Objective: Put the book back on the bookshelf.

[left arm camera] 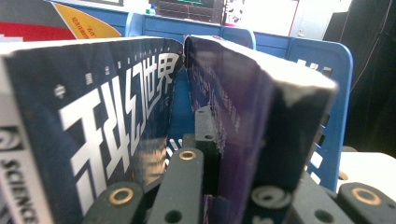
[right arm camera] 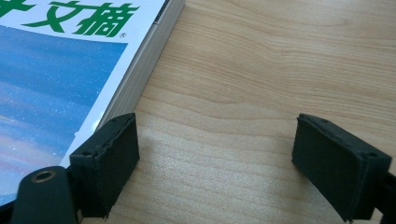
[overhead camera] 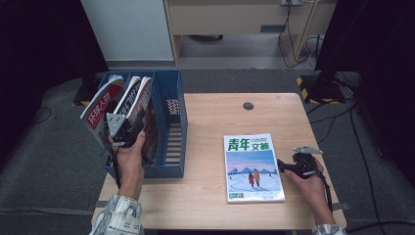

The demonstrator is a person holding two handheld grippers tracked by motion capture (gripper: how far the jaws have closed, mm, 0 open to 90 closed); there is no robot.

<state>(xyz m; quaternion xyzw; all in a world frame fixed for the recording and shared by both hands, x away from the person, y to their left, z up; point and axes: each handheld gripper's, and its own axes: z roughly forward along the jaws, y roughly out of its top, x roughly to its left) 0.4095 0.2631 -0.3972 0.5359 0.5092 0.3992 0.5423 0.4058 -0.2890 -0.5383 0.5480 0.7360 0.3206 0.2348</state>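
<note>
Here left gripper (overhead camera: 128,131) clamps a dark magazine (left arm camera: 243,121) in the blue rack (overhead camera: 171,132) at the table's left edge; right gripper (right arm camera: 215,163) gapes empty. Floppy, glossy; grip near spine.

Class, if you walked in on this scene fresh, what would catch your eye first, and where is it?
Probably the blue file rack at the table's left edge, where the left tool is shut on a dark magazine standing among others. Next, the green-titled magazine lying flat right of centre, the open right tool at its edge.
</note>
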